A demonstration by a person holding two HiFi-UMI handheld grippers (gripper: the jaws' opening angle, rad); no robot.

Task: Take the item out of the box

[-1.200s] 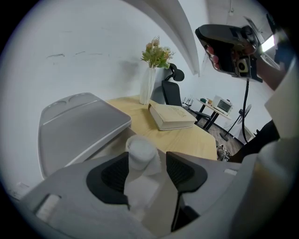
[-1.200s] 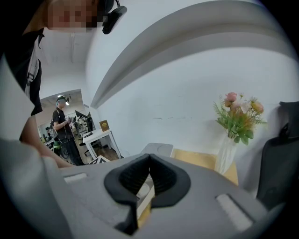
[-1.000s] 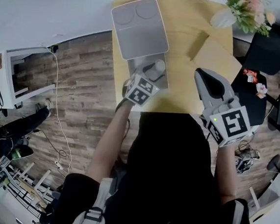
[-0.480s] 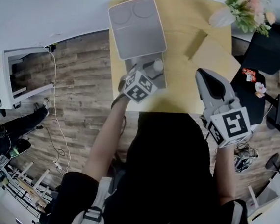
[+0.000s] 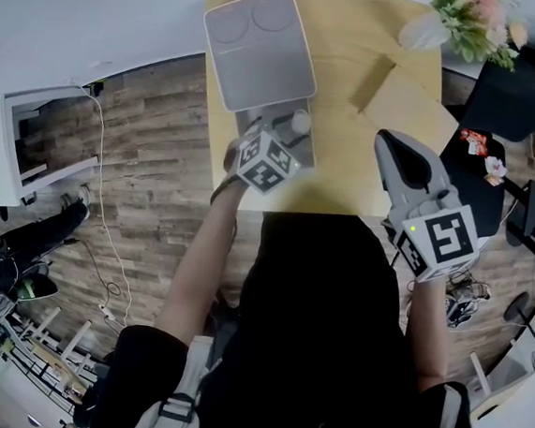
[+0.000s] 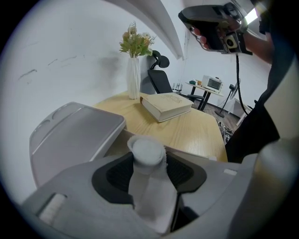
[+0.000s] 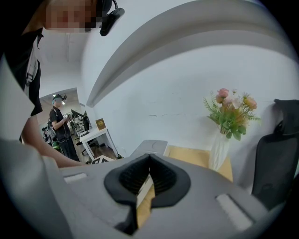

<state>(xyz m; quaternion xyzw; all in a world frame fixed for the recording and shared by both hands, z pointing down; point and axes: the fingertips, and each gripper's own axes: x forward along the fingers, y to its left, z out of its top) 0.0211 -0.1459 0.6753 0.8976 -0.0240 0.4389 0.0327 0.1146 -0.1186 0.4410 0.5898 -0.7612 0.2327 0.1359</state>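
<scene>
A grey box stands on the wooden table (image 5: 337, 177), its lid (image 5: 259, 52) laid open at the far side and its base (image 5: 257, 123) nearer me. My left gripper (image 5: 284, 135) hovers over the base, shut on a white cylindrical roll (image 5: 301, 122). In the left gripper view the roll (image 6: 148, 154) stands upright between the dark pads of the left gripper (image 6: 149, 186), with the lid (image 6: 74, 135) to the left. Whether the roll is clear of the base is hidden. My right gripper (image 5: 398, 153) is held up to the right, shut and empty; the right gripper (image 7: 148, 179) has its pads together.
A tan book (image 5: 397, 94) lies on the table's right part, beyond it a white vase with flowers (image 5: 470, 21). A black office chair (image 5: 534, 83) stands off the table's right corner. A person (image 7: 60, 123) stands by desks in the background.
Left gripper with the roll has shifted very slightly up and left in the view, together with the box; the right gripper stays raised and shut.
</scene>
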